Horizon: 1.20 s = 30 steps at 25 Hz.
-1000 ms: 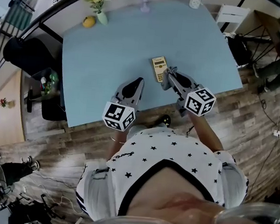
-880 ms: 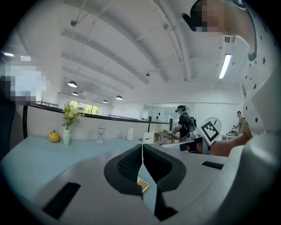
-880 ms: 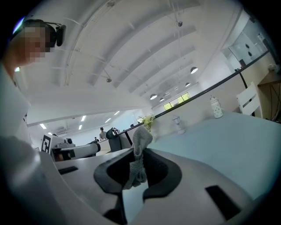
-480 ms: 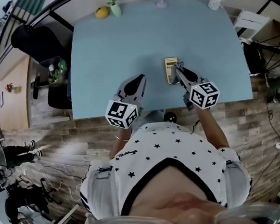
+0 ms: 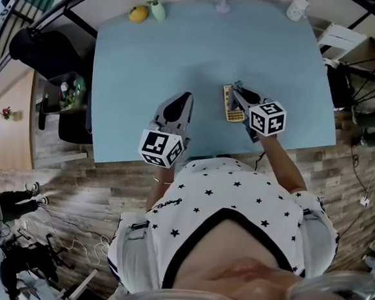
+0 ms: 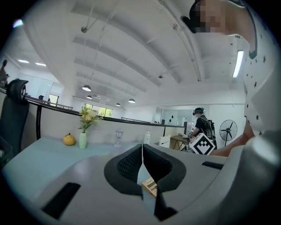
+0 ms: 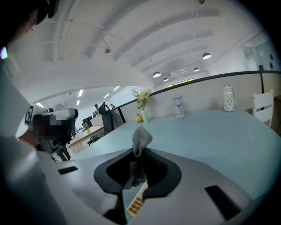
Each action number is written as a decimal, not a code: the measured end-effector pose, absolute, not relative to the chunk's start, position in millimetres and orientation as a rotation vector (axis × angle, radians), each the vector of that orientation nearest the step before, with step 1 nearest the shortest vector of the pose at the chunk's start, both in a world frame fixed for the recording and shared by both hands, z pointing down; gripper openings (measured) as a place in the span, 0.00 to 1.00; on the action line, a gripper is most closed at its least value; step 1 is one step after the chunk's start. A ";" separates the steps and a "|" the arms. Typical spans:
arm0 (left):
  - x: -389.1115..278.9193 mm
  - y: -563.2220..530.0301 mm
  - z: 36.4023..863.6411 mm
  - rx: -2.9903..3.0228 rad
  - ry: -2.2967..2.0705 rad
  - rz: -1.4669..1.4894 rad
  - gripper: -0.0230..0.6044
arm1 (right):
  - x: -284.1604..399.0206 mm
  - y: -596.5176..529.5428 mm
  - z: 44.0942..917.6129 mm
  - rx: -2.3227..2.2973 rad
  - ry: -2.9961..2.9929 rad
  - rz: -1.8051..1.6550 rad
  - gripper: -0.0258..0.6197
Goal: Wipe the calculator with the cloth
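Note:
A tan calculator (image 5: 232, 105) lies on the light blue table (image 5: 149, 65), near its front edge. My right gripper (image 5: 236, 92) is over it, shut on a grey cloth (image 7: 140, 140) that sticks up between the jaws. Under that gripper, in the right gripper view, the calculator (image 7: 137, 203) shows its keys. My left gripper (image 5: 180, 108) hovers to the calculator's left with its jaws shut and nothing in them. Through the left gripper's jaws a corner of the calculator (image 6: 149, 186) peeks out.
At the table's far edge stand a vase of yellow flowers (image 5: 153, 0), a yellow fruit (image 5: 137, 13), a small glass piece (image 5: 223, 1) and a white bottle (image 5: 296, 7). A black chair (image 5: 37, 47) sits left of the table. Wooden floor lies beyond the front edge.
The head view has shifted. My right gripper with the cloth stays over the calculator and has slid slightly along it. The left gripper has barely moved.

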<state>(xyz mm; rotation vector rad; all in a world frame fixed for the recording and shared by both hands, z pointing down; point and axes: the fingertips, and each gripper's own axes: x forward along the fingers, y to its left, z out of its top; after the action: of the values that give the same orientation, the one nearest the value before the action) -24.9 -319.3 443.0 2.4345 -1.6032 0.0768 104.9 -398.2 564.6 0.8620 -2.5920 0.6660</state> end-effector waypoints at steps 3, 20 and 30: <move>-34.9 -324.8 445.6 2.411 -1.624 0.072 0.09 | 93.7 -404.0 579.1 0.810 -2.550 0.643 0.12; -72.7 -348.8 453.0 2.357 -1.666 0.063 0.09 | 59.8 -418.0 655.1 0.665 -2.342 0.615 0.12; -78.5 -356.2 458.3 2.363 -1.635 0.088 0.09 | 59.4 -421.3 666.9 0.676 -2.322 0.646 0.12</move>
<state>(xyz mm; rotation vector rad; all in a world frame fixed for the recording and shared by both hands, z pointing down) -78.5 -356.2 458.3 2.3629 -1.6348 0.0877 59.4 -421.3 666.9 0.6760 -2.3221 0.6457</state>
